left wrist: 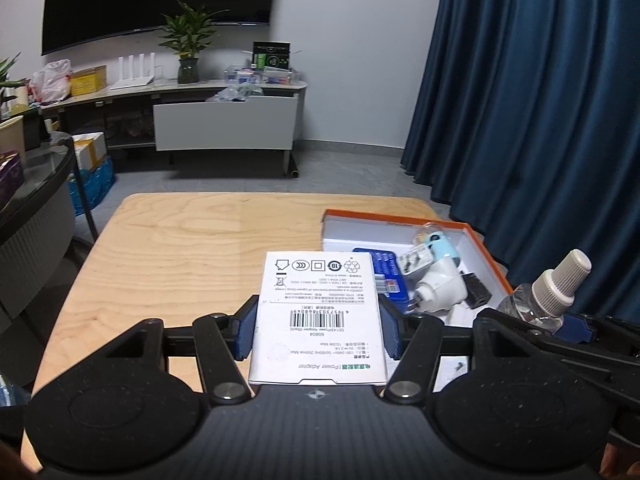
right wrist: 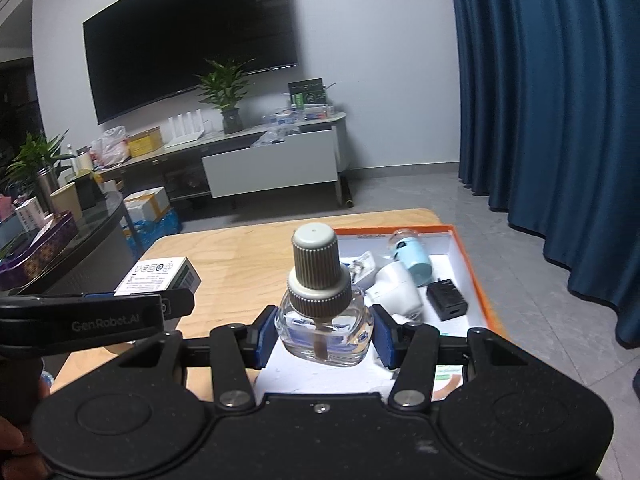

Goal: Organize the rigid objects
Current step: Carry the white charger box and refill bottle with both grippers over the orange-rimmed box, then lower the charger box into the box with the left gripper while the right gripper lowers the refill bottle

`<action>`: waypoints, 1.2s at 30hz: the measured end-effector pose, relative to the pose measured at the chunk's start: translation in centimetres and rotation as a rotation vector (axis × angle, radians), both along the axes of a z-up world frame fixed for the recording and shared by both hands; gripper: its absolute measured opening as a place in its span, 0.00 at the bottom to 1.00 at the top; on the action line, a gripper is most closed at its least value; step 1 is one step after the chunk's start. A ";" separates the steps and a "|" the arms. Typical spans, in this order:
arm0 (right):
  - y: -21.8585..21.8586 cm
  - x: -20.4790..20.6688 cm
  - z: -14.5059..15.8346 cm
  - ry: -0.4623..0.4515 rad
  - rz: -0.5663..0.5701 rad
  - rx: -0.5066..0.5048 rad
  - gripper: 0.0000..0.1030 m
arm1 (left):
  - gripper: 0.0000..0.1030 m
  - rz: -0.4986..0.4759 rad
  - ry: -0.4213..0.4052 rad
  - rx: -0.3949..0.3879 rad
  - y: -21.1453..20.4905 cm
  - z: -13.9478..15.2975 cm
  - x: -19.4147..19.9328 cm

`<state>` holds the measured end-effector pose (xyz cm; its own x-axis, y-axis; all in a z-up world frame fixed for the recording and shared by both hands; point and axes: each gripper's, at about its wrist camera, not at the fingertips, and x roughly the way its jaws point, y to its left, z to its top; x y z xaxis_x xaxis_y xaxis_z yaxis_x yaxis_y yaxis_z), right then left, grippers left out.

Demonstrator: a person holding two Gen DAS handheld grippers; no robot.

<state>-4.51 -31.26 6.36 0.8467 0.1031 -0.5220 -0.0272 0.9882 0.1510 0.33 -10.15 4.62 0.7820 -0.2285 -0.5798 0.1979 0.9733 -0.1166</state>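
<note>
A white power adapter box [left wrist: 318,316] is being held between the blue pads of the left claw [left wrist: 316,330], its barcode side facing up, above the wooden counter [left wrist: 180,248]. A clear glass bottle [right wrist: 324,320] with a ribbed grey cap is being gripped upright by the right claw [right wrist: 322,338], over the near end of the orange-rimmed tray [right wrist: 470,264]. Inside that tray, a white plug [right wrist: 394,286], a pale blue cylinder [right wrist: 414,258] and a black adapter [right wrist: 446,298] are being kept together.
</note>
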 end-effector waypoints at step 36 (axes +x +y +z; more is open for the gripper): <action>-4.7 2.8 0.0 0.007 -0.118 0.021 0.58 | 0.58 -0.119 0.031 0.020 -5.2 -0.3 3.4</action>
